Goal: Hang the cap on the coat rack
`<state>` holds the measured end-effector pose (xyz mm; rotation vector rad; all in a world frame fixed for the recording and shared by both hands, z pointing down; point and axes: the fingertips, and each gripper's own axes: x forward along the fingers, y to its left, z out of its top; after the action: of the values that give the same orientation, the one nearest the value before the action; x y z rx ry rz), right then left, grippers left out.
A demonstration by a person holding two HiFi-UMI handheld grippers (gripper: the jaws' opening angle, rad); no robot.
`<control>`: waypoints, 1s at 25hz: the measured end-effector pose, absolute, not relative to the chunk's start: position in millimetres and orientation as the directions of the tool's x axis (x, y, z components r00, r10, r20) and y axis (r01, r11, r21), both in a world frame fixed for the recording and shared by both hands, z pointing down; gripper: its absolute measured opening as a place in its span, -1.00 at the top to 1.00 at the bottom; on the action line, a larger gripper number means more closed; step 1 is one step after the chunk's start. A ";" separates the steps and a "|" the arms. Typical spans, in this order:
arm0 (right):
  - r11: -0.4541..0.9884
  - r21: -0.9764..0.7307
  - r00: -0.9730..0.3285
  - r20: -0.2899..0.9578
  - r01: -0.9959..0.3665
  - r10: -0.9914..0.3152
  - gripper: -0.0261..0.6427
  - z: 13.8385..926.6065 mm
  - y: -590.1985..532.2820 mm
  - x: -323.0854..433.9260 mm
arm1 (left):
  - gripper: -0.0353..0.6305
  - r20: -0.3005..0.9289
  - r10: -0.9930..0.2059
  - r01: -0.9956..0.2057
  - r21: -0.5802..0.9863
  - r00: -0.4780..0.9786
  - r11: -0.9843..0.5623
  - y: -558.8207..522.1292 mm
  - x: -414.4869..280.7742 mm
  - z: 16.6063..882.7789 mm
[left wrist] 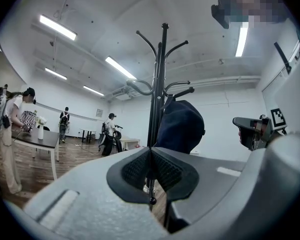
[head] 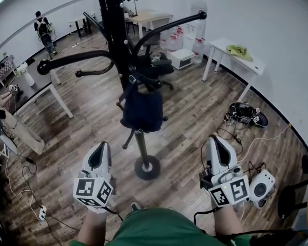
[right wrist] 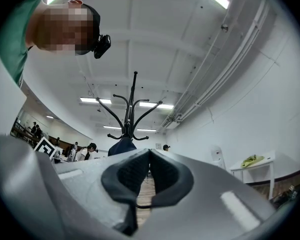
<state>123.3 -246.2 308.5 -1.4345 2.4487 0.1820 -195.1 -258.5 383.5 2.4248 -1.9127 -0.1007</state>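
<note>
A dark navy cap (head: 142, 109) hangs from a low hook of the black coat rack (head: 114, 40), whose round base (head: 147, 167) stands on the wood floor. The cap (left wrist: 180, 126) also shows beside the pole in the left gripper view, and small (right wrist: 122, 146) in the right gripper view. My left gripper (head: 99, 155) is held low, left of the base, its jaws shut with nothing between them. My right gripper (head: 217, 150) is low on the right, also shut and empty. Both are well away from the cap.
A white table (head: 235, 56) with a green cloth (head: 239, 50) stands back right. Cables and gear (head: 245, 114) lie on the floor at right. A dark table (head: 33, 83) and people (head: 43, 29) are at left. A white device (head: 262, 186) sits by my right gripper.
</note>
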 end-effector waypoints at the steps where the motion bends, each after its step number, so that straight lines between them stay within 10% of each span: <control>1: 0.493 -0.042 -0.457 -0.316 -0.869 -0.831 0.91 308.3 -246.2 125.5 | 0.85 -0.019 -0.973 -0.969 0.080 0.232 -0.232 -258.3 -193.4 382.8; 25: 0.502 -0.027 -0.471 -0.305 -0.864 -0.827 0.91 314.5 -255.3 125.7 | 0.85 0.002 -0.970 -0.967 0.079 0.244 -0.243 -268.0 -181.4 388.9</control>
<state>125.7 -255.3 314.5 -1.4283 2.4700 0.1894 -181.4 -268.0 388.9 2.4272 -1.8920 -0.0725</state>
